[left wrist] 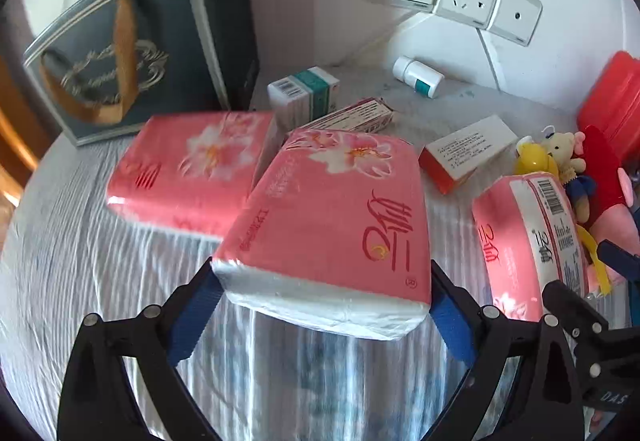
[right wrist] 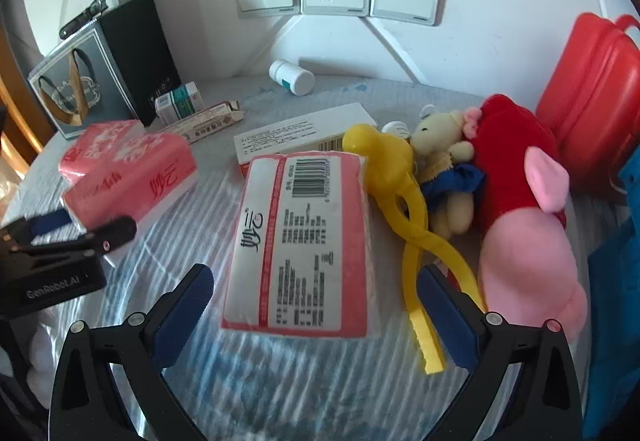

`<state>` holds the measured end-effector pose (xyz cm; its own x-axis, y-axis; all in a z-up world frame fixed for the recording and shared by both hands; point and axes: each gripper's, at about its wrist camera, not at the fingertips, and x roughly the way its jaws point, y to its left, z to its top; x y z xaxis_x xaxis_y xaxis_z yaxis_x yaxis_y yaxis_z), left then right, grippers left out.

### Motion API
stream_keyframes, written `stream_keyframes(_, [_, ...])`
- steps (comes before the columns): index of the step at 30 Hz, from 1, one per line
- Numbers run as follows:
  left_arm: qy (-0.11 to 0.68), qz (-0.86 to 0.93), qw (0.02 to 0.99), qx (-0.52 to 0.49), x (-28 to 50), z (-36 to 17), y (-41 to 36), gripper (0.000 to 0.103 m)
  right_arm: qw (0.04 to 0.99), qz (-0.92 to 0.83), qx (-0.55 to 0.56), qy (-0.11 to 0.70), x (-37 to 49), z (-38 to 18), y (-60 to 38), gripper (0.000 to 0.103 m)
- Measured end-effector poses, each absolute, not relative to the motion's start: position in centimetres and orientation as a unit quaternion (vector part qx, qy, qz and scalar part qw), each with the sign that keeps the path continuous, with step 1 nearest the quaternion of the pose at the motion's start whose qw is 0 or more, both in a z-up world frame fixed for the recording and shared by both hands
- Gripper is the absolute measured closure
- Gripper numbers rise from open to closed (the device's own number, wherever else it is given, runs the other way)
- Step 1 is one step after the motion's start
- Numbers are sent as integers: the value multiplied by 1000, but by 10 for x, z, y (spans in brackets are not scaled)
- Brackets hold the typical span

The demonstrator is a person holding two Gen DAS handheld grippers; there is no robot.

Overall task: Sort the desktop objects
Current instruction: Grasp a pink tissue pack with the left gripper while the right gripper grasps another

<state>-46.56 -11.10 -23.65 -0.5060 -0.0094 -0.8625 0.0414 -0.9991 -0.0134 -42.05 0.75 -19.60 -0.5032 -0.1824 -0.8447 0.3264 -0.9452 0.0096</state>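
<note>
On the bedspread | tissue pack (right wrist: 304,241) barcode-side up | "GenRobot.AI" left claw (left wrist: 324,305) apart | right claw (right wrist: 316,313) apart

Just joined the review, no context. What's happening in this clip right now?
A person with a handheld gripper in each hand is sorting clutter on a cloth-covered desk. The left gripper is open, its pads flanking a pink tissue pack that leans on a second pack. The right gripper is open around a third pack lying barcode up. Plush toys, yellow tongs and medicine boxes lie untouched.
</note>
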Motion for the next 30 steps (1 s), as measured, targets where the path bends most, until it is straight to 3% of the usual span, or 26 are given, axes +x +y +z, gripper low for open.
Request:
stream_keyframes(7, [-16, -842, 5, 539, -499, -252, -100, 6, 141, -837, 519, 100, -448, -209, -4, 0])
stream_keyframes(9, [-17, -840, 5, 543, -495, -256, -101, 11, 150, -827, 532, 99, -452, -216, -7, 0])
stream_keyframes(10, [-16, -840, 3, 542, -490, -254, -102, 11, 156, -821, 539, 101, -452, -220, -9, 3])
stream_keyframes(11, [-14, -838, 2, 545, -485, -254, -103, 11, 158, -818, 543, 105, -450, -223, -10, 16])
stream_keyframes(12, [-13, -838, -1, 546, -477, -253, -104, 12, 159, -817, 544, 108, -445, -224, -10, 20])
stream_keyframes(15, [-12, -835, 0, 551, -443, -252, -109, 12, 164, -814, 545, 115, -427, -223, -8, 21])
stream_keyframes(25, [-1, -808, -8, 589, -285, -254, -109, 12, 205, -775, 580, 147, -300, -222, 17, 19])
stream_keyframes(28, [-2, -801, -3, 599, -262, -250, -110, 12, 210, -767, 593, 129, -272, -222, 29, 11])
stream_keyframes(30, [1, -795, 6, 606, -256, -246, -116, 12, 211, -766, 596, 118, -265, -219, 35, 0])
